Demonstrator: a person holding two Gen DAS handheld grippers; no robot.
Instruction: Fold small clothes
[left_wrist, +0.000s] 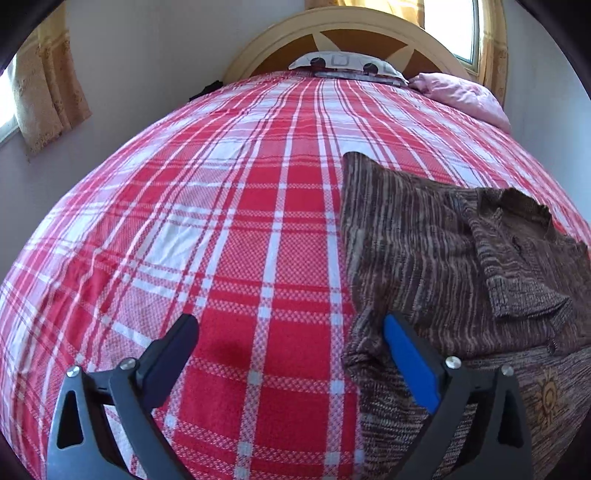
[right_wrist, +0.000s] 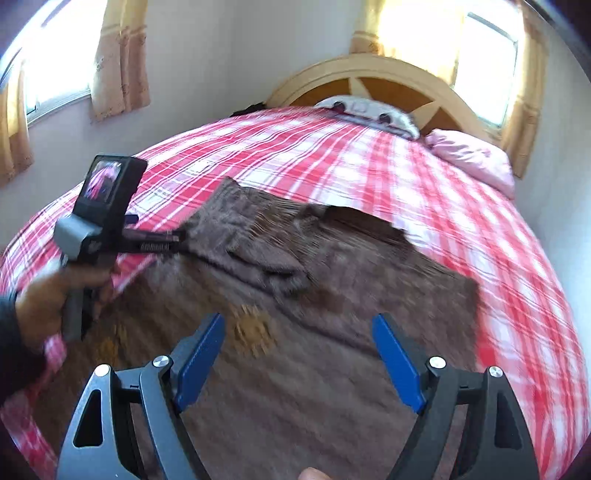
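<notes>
My left tool (left_wrist: 290, 325) has its jaws spread wide with nothing between them. It hangs over the red-and-white plaid bed (left_wrist: 221, 221), and its blue pad (left_wrist: 410, 365) sits at the left edge of the brown sweater (left_wrist: 424, 240). In the right wrist view I see that tool from the side, at the sweater's left edge, held in a hand (right_wrist: 48, 295) with a dark sleeve; its small screen is lit.

My right tool (right_wrist: 299, 325) is also apart, both blue pads clear, hovering above the middle of the sweater without gripping it. That view is blurred, so fine detail of the cloth is lost.

The sweater lies flat on the near right part of the bed, striped brown knit with a yellow sun print (left_wrist: 550, 398) near its lower edge. One sleeve (left_wrist: 524, 280) is folded over the body, and the collar (left_wrist: 517, 206) lies toward the far side.

At the head of the bed I see a patterned pillow (left_wrist: 347, 64) and a pink pillow (left_wrist: 461, 94) against a curved wooden headboard (left_wrist: 332, 33). Curtains (left_wrist: 48, 92) hang at the windows.
</notes>
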